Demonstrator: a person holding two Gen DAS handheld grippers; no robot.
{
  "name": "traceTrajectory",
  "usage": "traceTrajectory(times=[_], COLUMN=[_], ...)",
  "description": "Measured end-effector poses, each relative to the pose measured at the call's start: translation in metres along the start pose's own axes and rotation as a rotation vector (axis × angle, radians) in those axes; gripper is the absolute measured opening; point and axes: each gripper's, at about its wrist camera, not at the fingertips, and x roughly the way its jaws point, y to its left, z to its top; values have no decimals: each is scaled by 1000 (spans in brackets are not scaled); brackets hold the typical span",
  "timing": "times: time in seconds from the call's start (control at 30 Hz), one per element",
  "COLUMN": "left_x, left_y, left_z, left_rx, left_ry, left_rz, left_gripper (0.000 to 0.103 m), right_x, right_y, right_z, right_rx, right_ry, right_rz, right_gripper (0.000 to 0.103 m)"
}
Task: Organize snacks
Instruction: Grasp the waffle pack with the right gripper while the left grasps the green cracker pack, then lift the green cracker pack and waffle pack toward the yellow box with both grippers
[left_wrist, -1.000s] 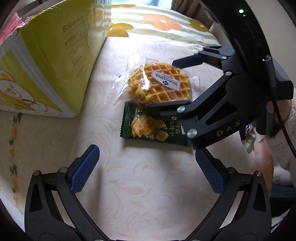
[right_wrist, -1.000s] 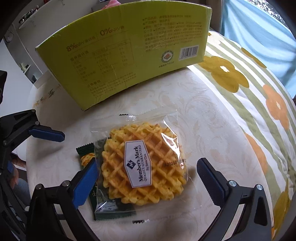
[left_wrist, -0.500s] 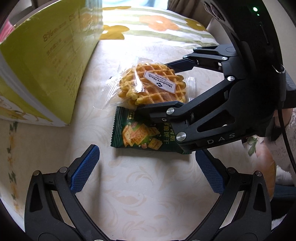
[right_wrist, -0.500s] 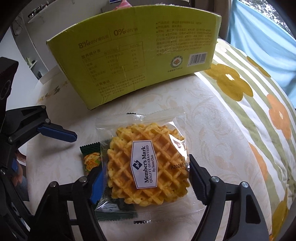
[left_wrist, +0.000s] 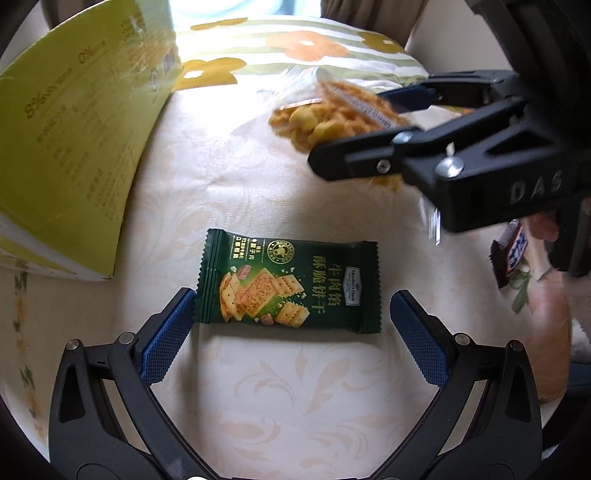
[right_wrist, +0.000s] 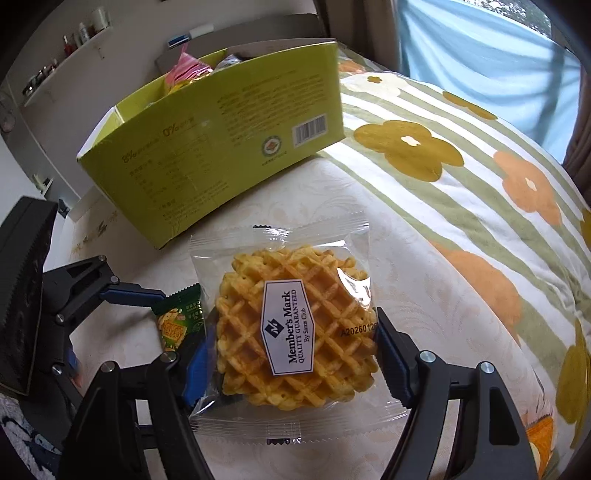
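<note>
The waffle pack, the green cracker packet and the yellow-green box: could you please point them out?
waffle pack (right_wrist: 295, 328), right wrist view, white label.
green cracker packet (left_wrist: 288, 282), left wrist view, printed front.
yellow-green box (right_wrist: 221, 162), right wrist view, side wall.

In the left wrist view we see the waffle pack (left_wrist: 332, 110) only as a blur, its label unreadable, and the right gripper (left_wrist: 373, 129) covers much of it. A dark wrapper (left_wrist: 511, 254) at the right edge is half hidden behind that gripper, so we cannot tell what it holds. The yellow box (left_wrist: 74, 147) is cut off by the left edge, and its print is too smeared to read.

In the right wrist view the waffle pack (right_wrist: 295, 328) hides most of the green cracker packet (right_wrist: 179, 321). We cannot make out the things inside the yellow box (right_wrist: 221, 158); only a pink wrapper (right_wrist: 184, 68) pokes up. The bottles on the shelf (right_wrist: 62, 40) are too small to identify.
</note>
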Motion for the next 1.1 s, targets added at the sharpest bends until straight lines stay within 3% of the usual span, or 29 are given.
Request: traceTrajectory(times=[0.3,0.57,0.67,0.73,0.93,1.1], left_x=[3,11,8,3,-4,-7], left_y=[-4,-3,0,0,3,5], left_z=[-2,10,9,9,9,10], left_rx=[63,47,45,48,33,32], left_ry=[-18,-20,-38,-44,-57,-60], left_rz=[52,56,54,52,35,34], left_gripper=[103,103,92,78,66,63], right_x=[-5,-6,-6,-6,-7,-8], right_y=[-2,-2,-3,-4,-5,-6], right_z=[-1,-3,-3,-2,-3,-4], right_rx=[41,53,60,61,74,85], right_ry=[-21,-28,-27,-29,-34,-47], right_rz=[-19,-16,-18,-20,-20,-21], right_gripper=[72,72,72,72,72,72])
